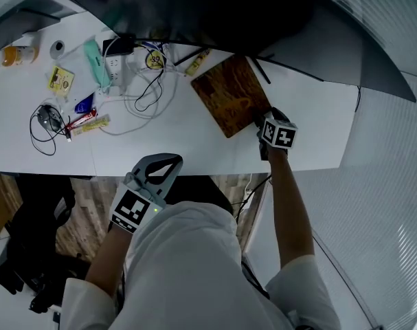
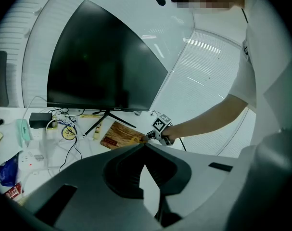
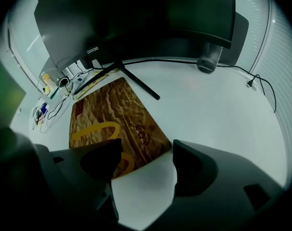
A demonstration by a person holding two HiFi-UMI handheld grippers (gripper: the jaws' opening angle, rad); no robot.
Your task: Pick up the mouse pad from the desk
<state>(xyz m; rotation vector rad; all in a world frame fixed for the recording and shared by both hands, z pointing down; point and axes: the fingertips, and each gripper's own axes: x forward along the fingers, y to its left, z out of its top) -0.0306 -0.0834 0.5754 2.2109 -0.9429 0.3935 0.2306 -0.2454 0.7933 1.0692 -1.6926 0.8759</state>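
The mouse pad [image 1: 230, 95] is a brown rectangle with yellow curved print, lying flat on the white desk [image 1: 174, 143] under the monitor. It also shows as the mouse pad [image 3: 112, 114] and the mouse pad [image 2: 119, 134]. My right gripper [image 1: 265, 124] sits low at the pad's near right corner. In the right gripper view the right gripper [image 3: 146, 160] is open, the pad's corner lying between the jaws and under the left one. My left gripper [image 1: 156, 172] is held back by the desk's front edge, close to my body. The left gripper [image 2: 145, 146] is shut with nothing in it.
A large dark monitor [image 1: 215, 12] overhangs the back of the desk; its stand legs [image 3: 136, 83] cross the pad's far edge. Cables [image 1: 143, 98], a power strip [image 1: 115, 67] and snack packets [image 1: 60, 81] crowd the left. A cup [image 3: 208, 59] stands at the back right.
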